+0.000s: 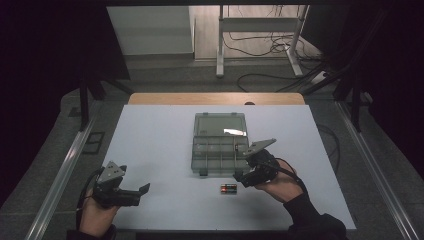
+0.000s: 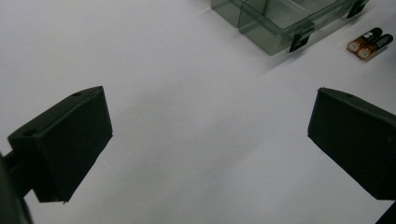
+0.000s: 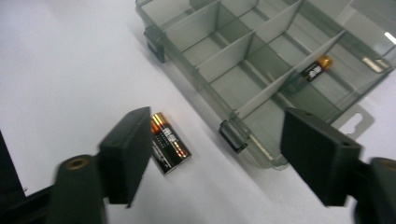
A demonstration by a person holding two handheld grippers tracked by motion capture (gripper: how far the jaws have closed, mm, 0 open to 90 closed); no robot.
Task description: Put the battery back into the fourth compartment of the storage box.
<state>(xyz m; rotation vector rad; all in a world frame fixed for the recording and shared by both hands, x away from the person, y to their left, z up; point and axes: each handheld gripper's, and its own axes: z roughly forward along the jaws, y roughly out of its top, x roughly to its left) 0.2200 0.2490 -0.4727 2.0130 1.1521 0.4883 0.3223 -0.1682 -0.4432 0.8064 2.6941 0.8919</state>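
The right gripper, jaws spread and holding nothing, hovers just right of the 2 batteries lying side by side on the surface before the organizer box. Their long axis runs left-right. The left gripper waits spread, well apart.

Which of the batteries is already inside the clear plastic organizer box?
The single black battery with a copper end, lying in a far compartment; the other two batteries lie together on the white table beside the box.

White table: open organizer box, 2 batteries beside it.
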